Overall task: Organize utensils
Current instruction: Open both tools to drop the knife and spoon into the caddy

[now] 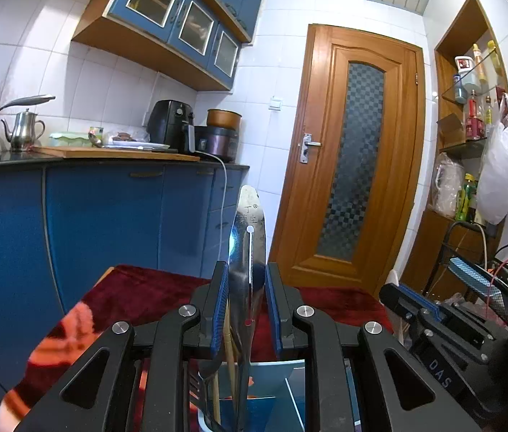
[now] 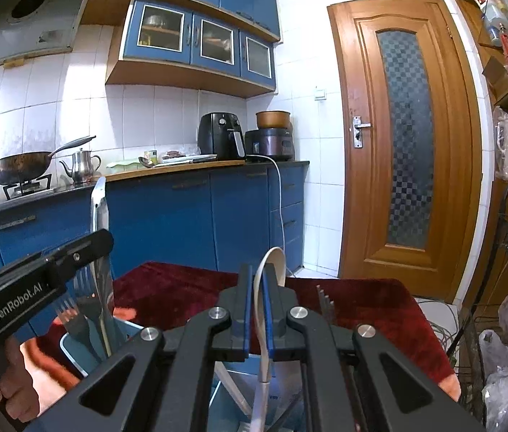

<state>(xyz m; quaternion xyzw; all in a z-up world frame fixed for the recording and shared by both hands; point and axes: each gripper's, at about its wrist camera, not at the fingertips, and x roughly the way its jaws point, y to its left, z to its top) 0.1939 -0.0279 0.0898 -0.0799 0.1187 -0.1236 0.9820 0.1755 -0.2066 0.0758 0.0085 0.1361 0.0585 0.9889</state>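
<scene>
Left tool: the blue-padded jaws stand narrowly apart and clamp a flat, polished steel utensil handle with stamped characters near its rounded end. The handle stands upright and projects well above the fingertips. Directly below the tool, a pale blue plastic utensil holder contains dark metal forks and a light wooden stick.

Right tool: the jaws are almost fully closed and grip the thin handle of a white ceramic spoon. The spoon bowl rises above and slightly right of the fingertips; the handle runs down between the pads toward the holder compartment beneath.

To the right tool's left, the left tool is visible holding the steel handle over the holder. A dark fork stands just right of the right tool. The holder rests on a table covered by a dark red cloth.
</scene>
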